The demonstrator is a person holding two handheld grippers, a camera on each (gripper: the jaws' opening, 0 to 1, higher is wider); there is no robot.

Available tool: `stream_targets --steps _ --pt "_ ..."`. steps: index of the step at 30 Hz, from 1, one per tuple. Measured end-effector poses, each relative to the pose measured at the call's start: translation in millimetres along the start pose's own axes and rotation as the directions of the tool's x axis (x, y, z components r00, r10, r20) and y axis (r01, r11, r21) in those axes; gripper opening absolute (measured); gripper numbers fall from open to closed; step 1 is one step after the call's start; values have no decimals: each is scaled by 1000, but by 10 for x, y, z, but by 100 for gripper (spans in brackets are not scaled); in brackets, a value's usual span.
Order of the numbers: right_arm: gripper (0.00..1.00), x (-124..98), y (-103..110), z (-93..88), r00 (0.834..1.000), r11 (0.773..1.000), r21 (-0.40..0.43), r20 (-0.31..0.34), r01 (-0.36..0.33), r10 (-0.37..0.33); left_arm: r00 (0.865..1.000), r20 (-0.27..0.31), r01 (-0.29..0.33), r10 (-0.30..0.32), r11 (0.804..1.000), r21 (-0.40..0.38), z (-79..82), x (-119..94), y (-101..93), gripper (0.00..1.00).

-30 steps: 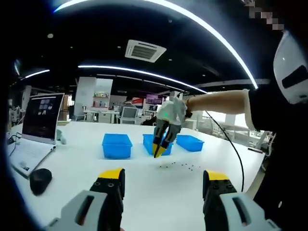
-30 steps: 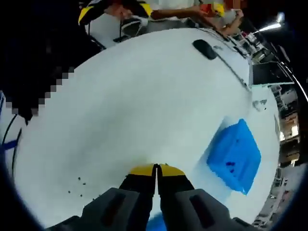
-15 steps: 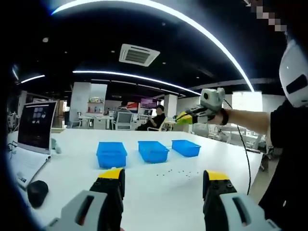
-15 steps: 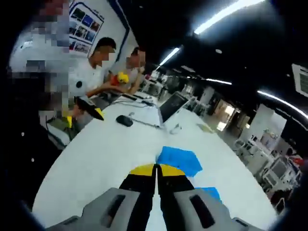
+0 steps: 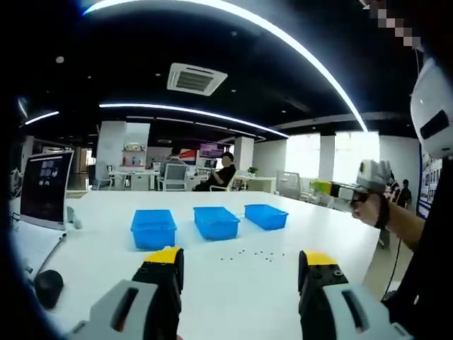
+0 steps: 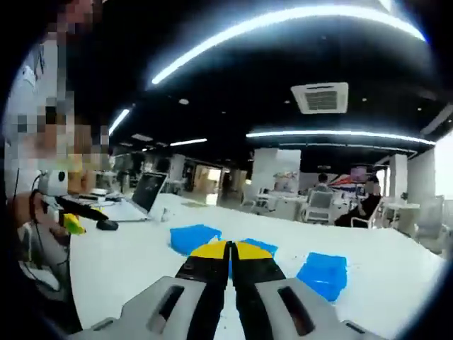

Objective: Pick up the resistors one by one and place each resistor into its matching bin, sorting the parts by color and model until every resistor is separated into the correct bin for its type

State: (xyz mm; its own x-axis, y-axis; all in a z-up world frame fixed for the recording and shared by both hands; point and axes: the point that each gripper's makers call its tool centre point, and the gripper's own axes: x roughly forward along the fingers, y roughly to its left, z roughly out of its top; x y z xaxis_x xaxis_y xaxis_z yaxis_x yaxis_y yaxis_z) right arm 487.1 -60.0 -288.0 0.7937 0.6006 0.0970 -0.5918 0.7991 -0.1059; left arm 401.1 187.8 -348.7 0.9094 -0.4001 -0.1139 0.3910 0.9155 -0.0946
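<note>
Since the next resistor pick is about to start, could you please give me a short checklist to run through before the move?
1. Left claw open and empty: ok.
2. Right claw open for a pick: not ok, its jaws are shut; whether a part is pinched cannot be told.
3. Three blue plastic bins in a row on the white table: ok.
4. Small dark loose resistors lying in front of the bins: ok.
5. Resistor colour and model readable: cannot tell, too small.
6. Right claw near the parts: not ok, held off to the side.

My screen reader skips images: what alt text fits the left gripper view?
Open left gripper over a white table, facing three blue bins in a row with small loose resistors in front. A laptop sits left; the right gripper is at right.
</note>
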Motion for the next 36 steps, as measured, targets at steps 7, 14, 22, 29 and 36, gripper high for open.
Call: stream_targets --steps 7,14,22,29,36 --pt "5 262 127 147 999 996 -82 8 -32 33 1000 1 9 -9 1000 1 12 -12 2 66" --pt "5 1047 -117 235 999 997 -64 15 -38 39 1000 -4 20 -20 1000 -1 -28 -82 -67 66" --pt "5 1996 -385 82 999 998 -60 -49 -16 13 1000 -4 -1 1 1000 -23 -93 -171 -69 66" --pt "5 2506 -515 -320 987 998 -63 -161 5 -15 1000 1 -23 23 999 -29 -87 -226 -30 66" --pt "5 2595 -564 -617 976 997 -68 -216 21 -36 1000 2 -31 31 999 -29 -96 -257 -24 66"
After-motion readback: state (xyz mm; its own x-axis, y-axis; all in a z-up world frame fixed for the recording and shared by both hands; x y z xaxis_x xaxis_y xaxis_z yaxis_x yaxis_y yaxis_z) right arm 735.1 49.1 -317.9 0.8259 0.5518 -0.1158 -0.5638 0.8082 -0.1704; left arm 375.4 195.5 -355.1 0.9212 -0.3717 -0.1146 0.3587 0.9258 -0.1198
